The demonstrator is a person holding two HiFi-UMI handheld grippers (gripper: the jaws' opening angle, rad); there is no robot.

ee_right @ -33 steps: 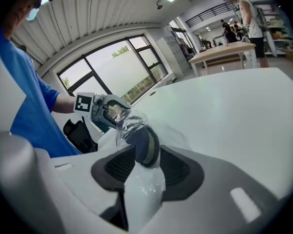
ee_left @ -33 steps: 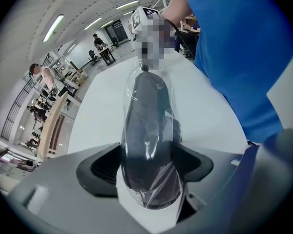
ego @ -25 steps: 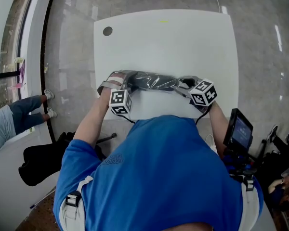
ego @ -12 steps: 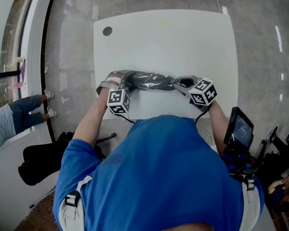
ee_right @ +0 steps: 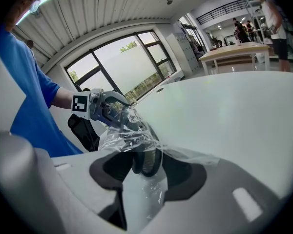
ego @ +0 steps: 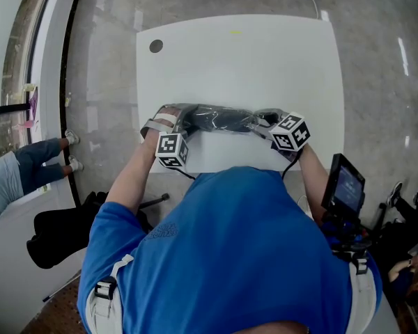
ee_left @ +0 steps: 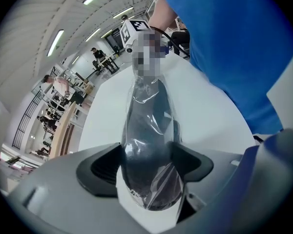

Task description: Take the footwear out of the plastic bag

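1. A white table (ego: 251, 61) lies below the head camera. It has a small dark round spot (ego: 155, 45) near its far left corner.
2. The left gripper (ee_left: 149, 165) is at the left end of the bagged item, pointing steeply down. It is clamped on the package: both pads press against the clear plastic bag (ee_left: 156, 182), with the dark shoe (ee_left: 149, 130) inside it.
3. The dark shoe is still fully inside the bag. It lies lengthwise across the near part of the table and spans from one gripper to the other. In the left gripper view the film is wrinkled and glossy over it, and the shoe runs away from the jaws toward the other gripper.
4. The right gripper (ee_right: 142, 168) is at the right end of the package, pointing down at a shallower angle. Its jaws have just been opening. The shoe's narrow end and loose crumpled film sit between the pads, with a gap on each side, so we record it as released and not pinching.
5. Off the table's right edge there is a small screen (ego: 345, 185) on a stand.
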